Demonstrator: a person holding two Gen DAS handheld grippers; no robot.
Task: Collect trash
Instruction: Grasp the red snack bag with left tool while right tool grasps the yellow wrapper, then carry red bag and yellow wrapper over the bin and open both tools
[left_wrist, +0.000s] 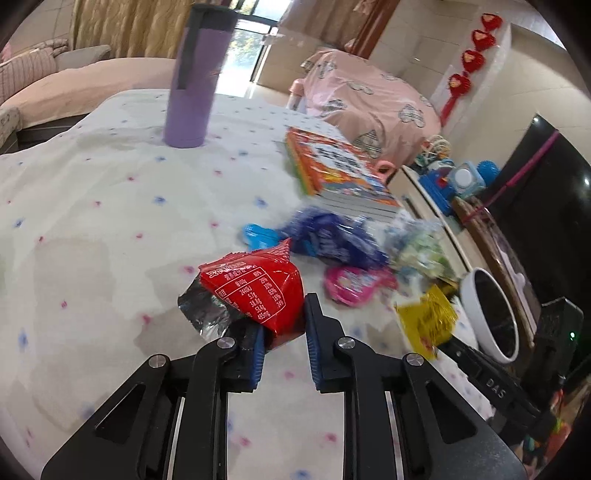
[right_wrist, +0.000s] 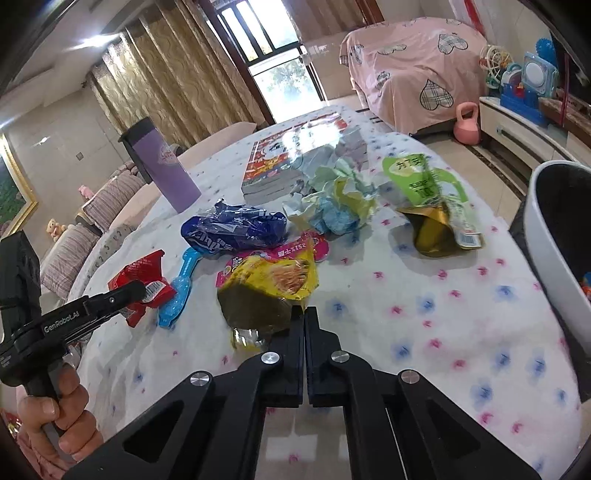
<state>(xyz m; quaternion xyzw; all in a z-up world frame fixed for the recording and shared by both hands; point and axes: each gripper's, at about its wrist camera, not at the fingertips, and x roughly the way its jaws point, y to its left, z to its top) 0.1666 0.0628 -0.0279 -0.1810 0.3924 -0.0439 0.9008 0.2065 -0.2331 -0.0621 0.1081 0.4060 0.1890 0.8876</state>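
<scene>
Two wrappers are gripped, rest of the trash loose on the tabletop (right_wrist: 424, 332) around the book stack (right_wrist: 295, 162). Red wrapper (left_wrist: 258, 295): crumpled, white nutrition print, silver inside showing, in front of the books. Left tongs (left_wrist: 282, 332) closed on its lower corner, pads pressing it. Yellow wrapper (right_wrist: 273, 284): crinkled, olive underside, also in front of the books. Right tongs (right_wrist: 303, 314) fully closed, tips pinching its near edge. Blue wrapper (right_wrist: 236, 227), pink packet (right_wrist: 317, 245), crumpled paper (right_wrist: 332, 199) and green pouch (right_wrist: 428, 188) lie just before the books. White bin (right_wrist: 546, 251) right of them.
</scene>
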